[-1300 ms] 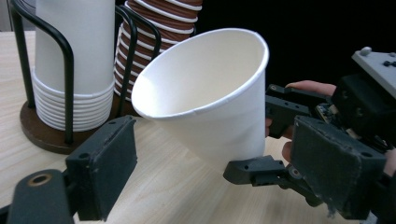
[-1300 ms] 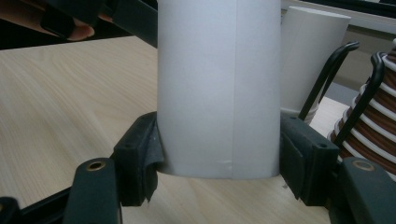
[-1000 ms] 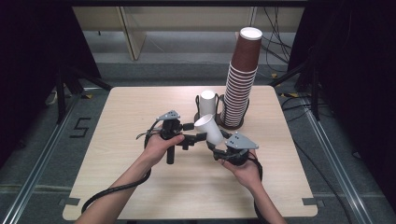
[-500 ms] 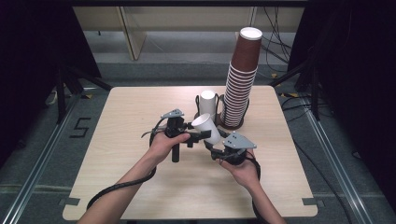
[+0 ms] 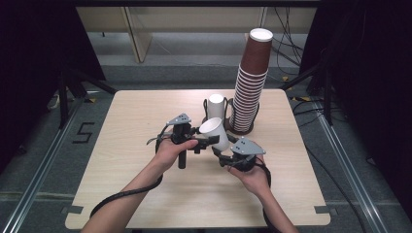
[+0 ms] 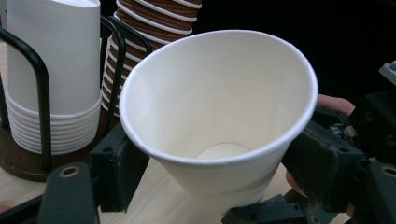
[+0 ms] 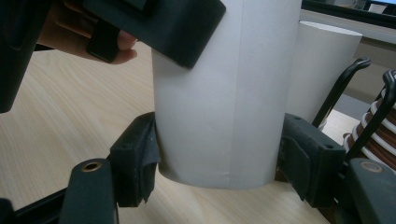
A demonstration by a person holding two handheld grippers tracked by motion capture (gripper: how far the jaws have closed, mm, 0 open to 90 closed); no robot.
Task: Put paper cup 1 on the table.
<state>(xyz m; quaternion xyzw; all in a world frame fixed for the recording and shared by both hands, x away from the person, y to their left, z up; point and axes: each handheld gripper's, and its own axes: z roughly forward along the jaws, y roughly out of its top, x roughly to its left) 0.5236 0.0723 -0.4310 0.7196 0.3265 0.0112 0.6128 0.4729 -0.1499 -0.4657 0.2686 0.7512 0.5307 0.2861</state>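
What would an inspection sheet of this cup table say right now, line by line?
Surface: light wooden table, nothing spilled.
Job's things: white paper cup, tilted, between both grippers; stack of white cups in a black wire holder; tall stack of brown paper cups beside it.
Clutter: nothing seen.
Grippers: left gripper, pads on the cup below its rim, jaws just been closing; right gripper, pads at the cup's base, jaws just been easing open.
Cables: black cable trails from the left gripper under the forearm.
Surroundings: grey floor marked 5; dark curtains.
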